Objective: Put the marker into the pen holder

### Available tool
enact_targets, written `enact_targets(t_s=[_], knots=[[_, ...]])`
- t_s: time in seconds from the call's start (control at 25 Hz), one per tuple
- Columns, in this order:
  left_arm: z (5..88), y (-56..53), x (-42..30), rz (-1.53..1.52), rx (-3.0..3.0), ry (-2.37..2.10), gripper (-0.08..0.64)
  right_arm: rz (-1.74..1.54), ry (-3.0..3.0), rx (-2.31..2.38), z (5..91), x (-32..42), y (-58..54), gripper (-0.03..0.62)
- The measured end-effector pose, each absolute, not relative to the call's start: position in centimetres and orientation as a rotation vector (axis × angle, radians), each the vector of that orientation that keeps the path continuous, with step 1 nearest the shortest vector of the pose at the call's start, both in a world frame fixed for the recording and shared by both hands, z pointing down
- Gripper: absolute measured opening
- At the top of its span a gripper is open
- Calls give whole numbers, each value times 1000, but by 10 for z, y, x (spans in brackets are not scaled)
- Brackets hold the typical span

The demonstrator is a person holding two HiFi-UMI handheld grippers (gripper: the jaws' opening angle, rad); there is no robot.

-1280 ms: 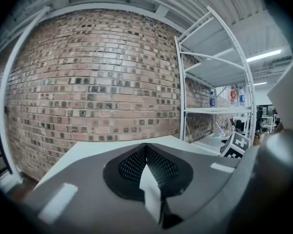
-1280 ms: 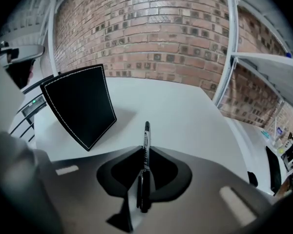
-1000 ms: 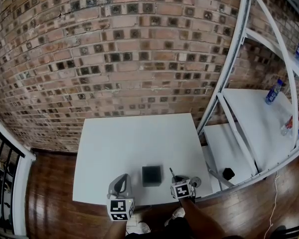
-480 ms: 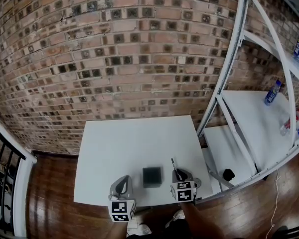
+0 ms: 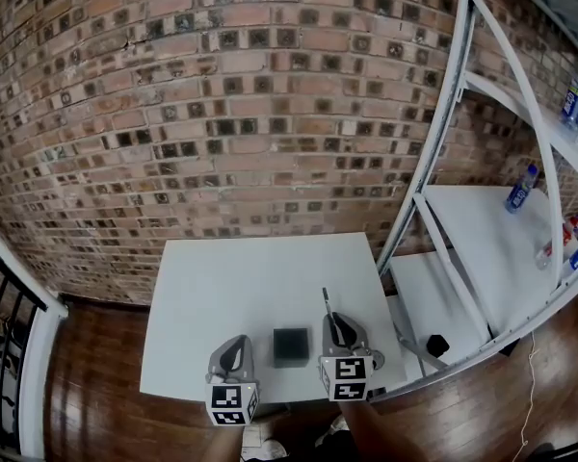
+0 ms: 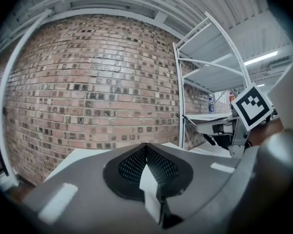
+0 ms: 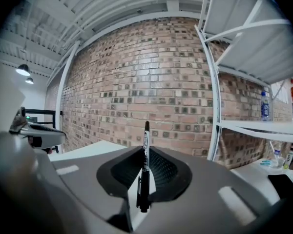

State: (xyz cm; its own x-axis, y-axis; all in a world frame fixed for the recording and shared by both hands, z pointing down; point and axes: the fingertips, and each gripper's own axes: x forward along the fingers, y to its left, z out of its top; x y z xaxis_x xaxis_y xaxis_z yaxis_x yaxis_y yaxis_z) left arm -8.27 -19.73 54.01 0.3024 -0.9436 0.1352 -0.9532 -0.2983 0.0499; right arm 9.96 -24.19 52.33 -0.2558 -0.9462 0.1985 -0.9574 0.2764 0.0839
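A black square pen holder [image 5: 291, 346] stands near the front edge of the white table [image 5: 260, 277]. Just right of it, above the table, is my right gripper [image 5: 334, 321], shut on a black marker [image 5: 327, 308] that sticks out forward past the fingertips. In the right gripper view the marker [image 7: 145, 162] stands upright between the shut jaws of the right gripper [image 7: 146, 152]. My left gripper [image 5: 235, 345] sits left of the holder. The left gripper view shows the left gripper [image 6: 146, 149] shut with nothing in it.
A brick wall [image 5: 250, 114] rises behind the table. A white metal shelf rack [image 5: 482, 229] with bottles [image 5: 518, 189] stands at the right, close to the table's right edge. Wooden floor [image 5: 87, 383] and a black railing [image 5: 5, 354] lie at the left.
My right gripper has risen with the marker and shifted slightly left, nearer the pen holder. The left gripper has barely moved.
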Motion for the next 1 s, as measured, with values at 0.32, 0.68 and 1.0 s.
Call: enact_targets(t_s=[0.32, 0.68, 1.0], knots=[[518, -208, -93, 94, 2453, -1861, 15, 7, -2407, 1780, 504, 78, -238, 44], [524, -200, -91, 104, 2446, -1842, 15, 3, -2418, 1741, 513, 54, -239, 44], [527, -199, -98, 107, 2429, -1857, 15, 1, -2438, 1705, 522, 31, -242, 44]])
